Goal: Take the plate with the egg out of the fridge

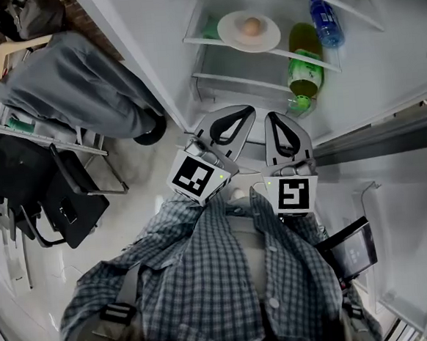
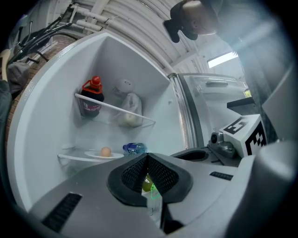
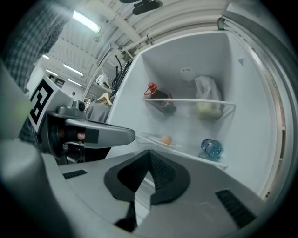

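- While the plate (image 1: 228,33) with the egg (image 1: 251,27) sits on a glass shelf (image 1: 205,41) in the upper middle of the head view, inside the open fridge (image 1: 382,72), it is touched by neither gripper. The reach is judged to be the step in hand.
- The left gripper (image 1: 247,112) and the right gripper (image 1: 272,116) are seen side by side at the centre of the head view, below the shelf. In each gripper view the ribbed pads are pressed together with nothing between them.
- Before the plate is approached, the jaws of the chosen gripper should be spread, since a closed pair cannot be slipped over the rim.
- The near rim is best pinched with one pad above and one beneath, well away from the egg, which lies loose near the plate's middle.
- The plate should be kept level and drawn out slowly, so that the egg is not rolled off.
- A blue bottle (image 1: 325,21) at the upper right of the head view and a green bottle (image 1: 304,57) just below it are to be avoided. An approach from the left side of the plate is judged to be less crowded.
- The other gripper may be brought under the far edge for support once the shelf is cleared.
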A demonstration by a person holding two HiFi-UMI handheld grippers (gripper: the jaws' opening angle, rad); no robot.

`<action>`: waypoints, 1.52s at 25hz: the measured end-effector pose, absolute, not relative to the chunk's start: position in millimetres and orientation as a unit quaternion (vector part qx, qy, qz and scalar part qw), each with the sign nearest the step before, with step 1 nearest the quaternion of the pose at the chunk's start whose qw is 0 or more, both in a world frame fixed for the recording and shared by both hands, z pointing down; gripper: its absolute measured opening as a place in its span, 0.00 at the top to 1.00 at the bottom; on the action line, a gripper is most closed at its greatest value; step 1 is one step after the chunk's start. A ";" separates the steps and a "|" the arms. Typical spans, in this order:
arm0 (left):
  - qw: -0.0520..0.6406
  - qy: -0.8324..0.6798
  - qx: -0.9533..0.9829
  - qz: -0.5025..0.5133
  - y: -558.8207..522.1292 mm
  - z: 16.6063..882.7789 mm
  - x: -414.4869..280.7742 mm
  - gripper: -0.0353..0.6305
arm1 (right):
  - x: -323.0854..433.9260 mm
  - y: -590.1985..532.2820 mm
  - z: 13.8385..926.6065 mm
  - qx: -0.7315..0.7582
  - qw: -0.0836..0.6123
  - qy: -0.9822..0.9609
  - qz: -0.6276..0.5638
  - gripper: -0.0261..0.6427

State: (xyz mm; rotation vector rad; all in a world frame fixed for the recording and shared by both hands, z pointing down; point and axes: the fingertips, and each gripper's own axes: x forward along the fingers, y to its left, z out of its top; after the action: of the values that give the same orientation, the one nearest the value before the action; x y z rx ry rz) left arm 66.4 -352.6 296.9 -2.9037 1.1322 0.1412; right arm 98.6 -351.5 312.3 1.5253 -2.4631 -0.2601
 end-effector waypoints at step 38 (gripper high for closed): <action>-0.014 0.400 -0.913 0.082 -395.2 292.7 31.7 0.94 | 93.5 -486.8 334.3 0.429 0.480 -0.642 -0.416 0.84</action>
State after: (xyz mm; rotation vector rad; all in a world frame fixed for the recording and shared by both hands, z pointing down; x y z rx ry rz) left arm 31.7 -395.2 292.7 -2.8941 1.2675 0.2585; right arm 93.5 -486.8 334.3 1.0462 -1.5669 -1.0141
